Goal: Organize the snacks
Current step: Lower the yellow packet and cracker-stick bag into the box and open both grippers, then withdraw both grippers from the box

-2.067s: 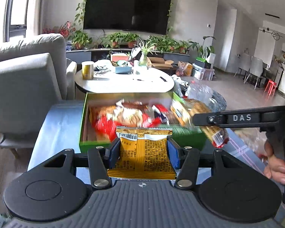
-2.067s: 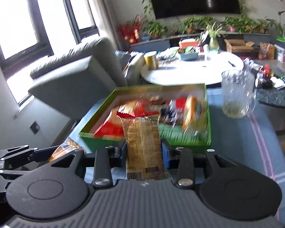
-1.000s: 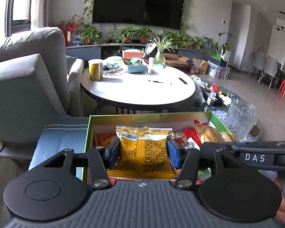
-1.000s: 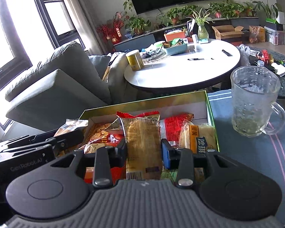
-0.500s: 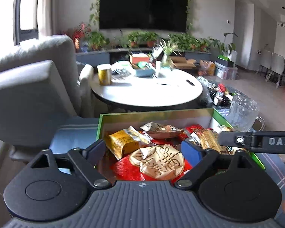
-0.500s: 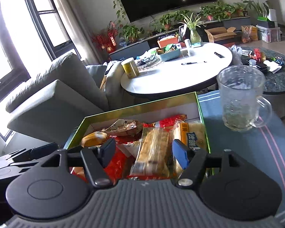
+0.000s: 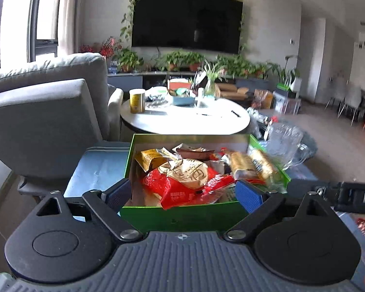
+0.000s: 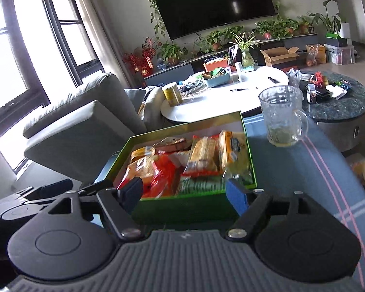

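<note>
While both grippers (image 7: pixel 182 192) (image 8: pixel 185 193) hang wide and empty at the near wall of the green snack box (image 7: pixel 180 213), its packets (image 7: pixel 182 177) lie just beyond their fingertips.

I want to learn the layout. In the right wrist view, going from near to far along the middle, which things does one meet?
Green snack box → white round table → potted plants along the wall → black television.
</note>
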A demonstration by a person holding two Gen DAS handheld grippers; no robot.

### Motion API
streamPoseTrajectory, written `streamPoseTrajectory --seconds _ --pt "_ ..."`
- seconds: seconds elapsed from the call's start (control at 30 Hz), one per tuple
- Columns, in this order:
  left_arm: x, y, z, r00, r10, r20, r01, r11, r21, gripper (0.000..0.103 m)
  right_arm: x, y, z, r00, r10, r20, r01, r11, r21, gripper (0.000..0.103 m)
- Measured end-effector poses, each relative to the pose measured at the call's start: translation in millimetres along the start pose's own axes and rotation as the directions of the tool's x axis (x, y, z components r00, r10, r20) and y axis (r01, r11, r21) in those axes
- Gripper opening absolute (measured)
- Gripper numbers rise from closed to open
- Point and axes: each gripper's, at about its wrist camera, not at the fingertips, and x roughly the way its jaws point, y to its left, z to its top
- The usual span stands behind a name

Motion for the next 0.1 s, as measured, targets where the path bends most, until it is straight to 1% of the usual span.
streamPoseTrajectory --seconds 0.1 --pt "-13.3 -5.4 -4.7 0.998 0.055 0.017 -0.055 0.998 0.038 0.092 -9.2 4.7 -7.8 1.000 -0.009 0.013 0.009 1.000 -0.008 0.066"
